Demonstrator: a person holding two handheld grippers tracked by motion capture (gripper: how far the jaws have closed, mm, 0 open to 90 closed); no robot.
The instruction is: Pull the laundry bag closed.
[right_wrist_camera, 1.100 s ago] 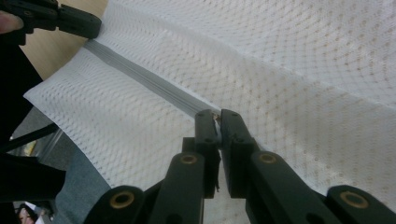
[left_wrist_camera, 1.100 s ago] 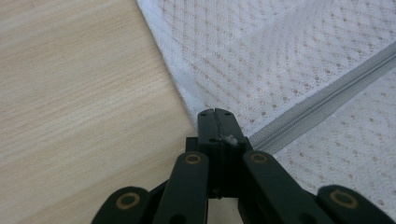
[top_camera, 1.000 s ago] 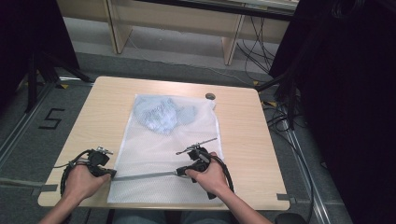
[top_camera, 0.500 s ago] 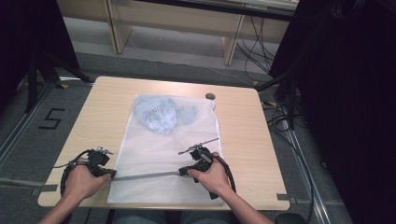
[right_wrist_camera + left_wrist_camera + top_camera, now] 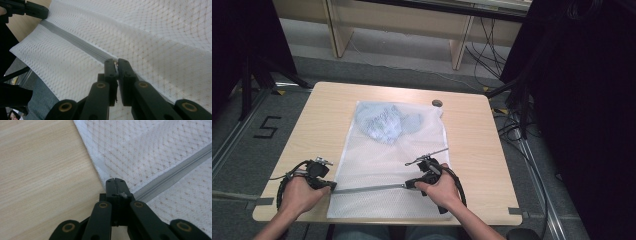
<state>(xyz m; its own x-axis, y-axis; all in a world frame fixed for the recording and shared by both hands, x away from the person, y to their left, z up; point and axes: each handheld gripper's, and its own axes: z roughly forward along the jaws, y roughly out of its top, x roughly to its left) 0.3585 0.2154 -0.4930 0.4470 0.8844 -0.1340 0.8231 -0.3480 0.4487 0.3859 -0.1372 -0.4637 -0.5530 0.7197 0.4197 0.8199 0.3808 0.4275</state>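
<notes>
Both claws clamped on the mesh laundry bag's zipper

From above, blue clothes show inside the mesh laundry bag flat on the desk; my left claw pinches the grey zipper end, my right claw the slider

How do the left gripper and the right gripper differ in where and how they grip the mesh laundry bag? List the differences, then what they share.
The left gripper pinches the mesh laundry bag at its edge, where the grey zipper ends; the right gripper pinches partway along that zipper. The left gripper sits over bare table beside the bag; the right gripper sits over the mesh itself. Both are shut on the zipper line, facing each other.
</notes>
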